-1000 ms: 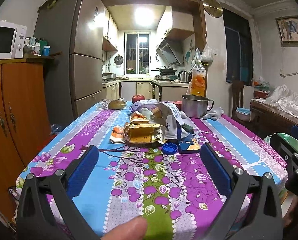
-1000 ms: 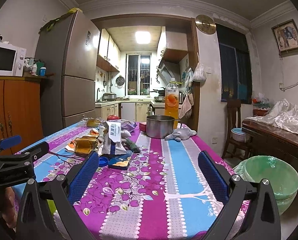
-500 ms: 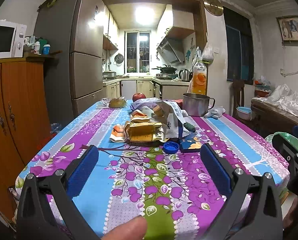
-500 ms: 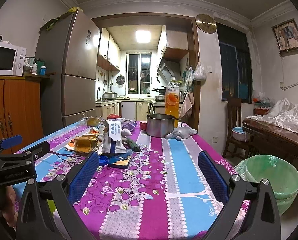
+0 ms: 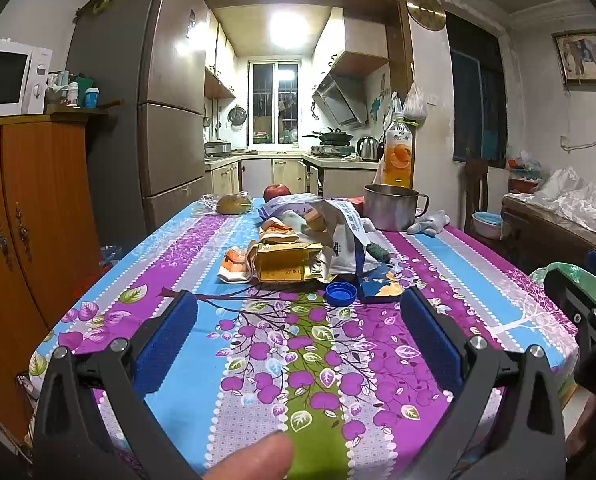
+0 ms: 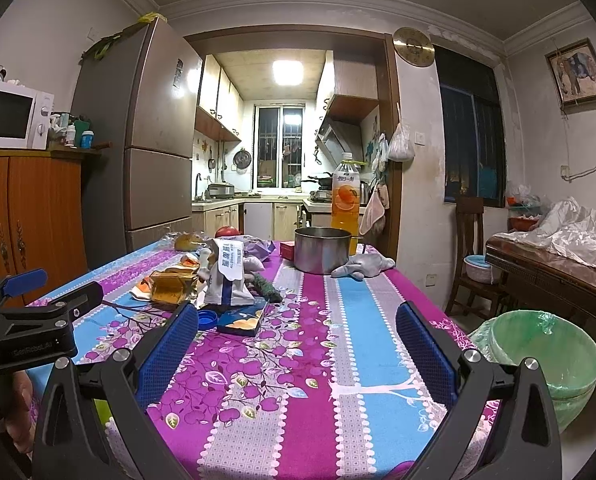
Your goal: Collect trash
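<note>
A heap of wrappers lies mid-table: a gold packet (image 5: pixel 287 267) (image 6: pixel 172 287), a white-and-blue bag (image 5: pixel 348 240) (image 6: pixel 229 278), an orange-white wrapper (image 5: pixel 233 266), a blue bottle cap (image 5: pixel 340 293) (image 6: pixel 207 319) and a flat dark blue packet (image 5: pixel 380 290) (image 6: pixel 242 321). My left gripper (image 5: pixel 298 340) hovers open over the near table edge, short of the heap. Further right, my right gripper (image 6: pixel 295 350) is open too, with nothing between its fingers. A green-lined bin (image 6: pixel 546 354) (image 5: pixel 574 284) stands on the floor to the right of the table.
The table carries a purple-and-blue floral cloth (image 5: pixel 257 344). Behind the heap stand a steel pot (image 6: pixel 324 249), an orange drink bottle (image 6: pixel 346 196), an apple (image 5: pixel 275 191), a bread roll (image 5: pixel 233 204) and a grey cloth (image 6: pixel 362 266). A wooden cabinet (image 5: pixel 21 220) and fridge flank the left; a chair (image 6: pixel 472 248) stands right.
Both grippers have drifted very slightly; the views are nearly the same. Nothing on the table has moved, and both grippers stay open.
</note>
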Tool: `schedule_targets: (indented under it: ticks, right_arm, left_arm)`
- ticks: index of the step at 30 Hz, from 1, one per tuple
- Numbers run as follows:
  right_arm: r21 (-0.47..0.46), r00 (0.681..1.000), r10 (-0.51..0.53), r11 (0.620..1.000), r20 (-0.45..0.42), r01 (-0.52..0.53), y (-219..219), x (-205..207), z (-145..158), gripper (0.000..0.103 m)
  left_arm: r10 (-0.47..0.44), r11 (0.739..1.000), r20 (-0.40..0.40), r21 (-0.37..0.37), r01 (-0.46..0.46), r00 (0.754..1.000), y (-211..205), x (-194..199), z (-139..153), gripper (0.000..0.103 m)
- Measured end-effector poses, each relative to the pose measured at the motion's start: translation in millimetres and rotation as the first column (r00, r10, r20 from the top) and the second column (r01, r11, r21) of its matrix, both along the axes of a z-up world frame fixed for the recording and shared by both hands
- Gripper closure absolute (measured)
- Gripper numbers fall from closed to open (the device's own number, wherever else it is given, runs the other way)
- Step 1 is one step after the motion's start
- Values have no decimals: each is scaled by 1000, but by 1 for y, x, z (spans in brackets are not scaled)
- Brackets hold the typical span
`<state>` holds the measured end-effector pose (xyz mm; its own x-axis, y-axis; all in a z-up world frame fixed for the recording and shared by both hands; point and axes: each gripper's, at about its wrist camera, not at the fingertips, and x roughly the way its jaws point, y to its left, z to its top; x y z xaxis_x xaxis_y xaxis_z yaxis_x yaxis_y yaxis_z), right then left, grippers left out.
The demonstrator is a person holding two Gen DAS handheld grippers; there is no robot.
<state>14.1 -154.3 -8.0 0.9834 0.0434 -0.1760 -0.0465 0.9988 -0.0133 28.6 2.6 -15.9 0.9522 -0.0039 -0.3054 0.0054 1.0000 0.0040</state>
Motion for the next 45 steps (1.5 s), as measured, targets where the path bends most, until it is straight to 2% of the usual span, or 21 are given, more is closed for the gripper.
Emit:
schedule_targets:
  ticks: [18,27,30,33,37,41,43,45]
  right_arm:
    - [-11,1000,9,1000,-11,-9,4,1,-3,5]
    - [-45,998,45,998,-49,-47,13,13,-6,5]
    - [-63,995,70,995,-69,-74,19,23,-7,5]
    - [-65,991,97,992,-94,-104,23,40,-6,5]
    - [-57,981,141,987,-136,-150,29,73,-2,5]
    - [-1,953,225,973,-205,-230,31,119,4,5]
    - [30,939,250,968,-237,-250,30,139,5,5]
    - [55,924,272,962,-270,-267,30,157,4,5]
  left_arm:
    - [-2,1000,-6,0,2,1000,0,2,-2,5]
    - [24,1000,-51,-1,-24,998,18,23,-5,5]
    - [48,999,-82,-5,-49,996,32,37,-5,5]
    - [40,999,-156,-25,-44,987,49,62,-6,5]
    - [46,997,-214,-49,-58,976,70,95,-5,5]
    - [-22,998,-282,-70,2,959,81,136,-2,5]
    - [-82,995,-322,-81,59,943,82,157,-3,5]
    - [-143,989,-367,-32,141,919,76,179,-6,8]
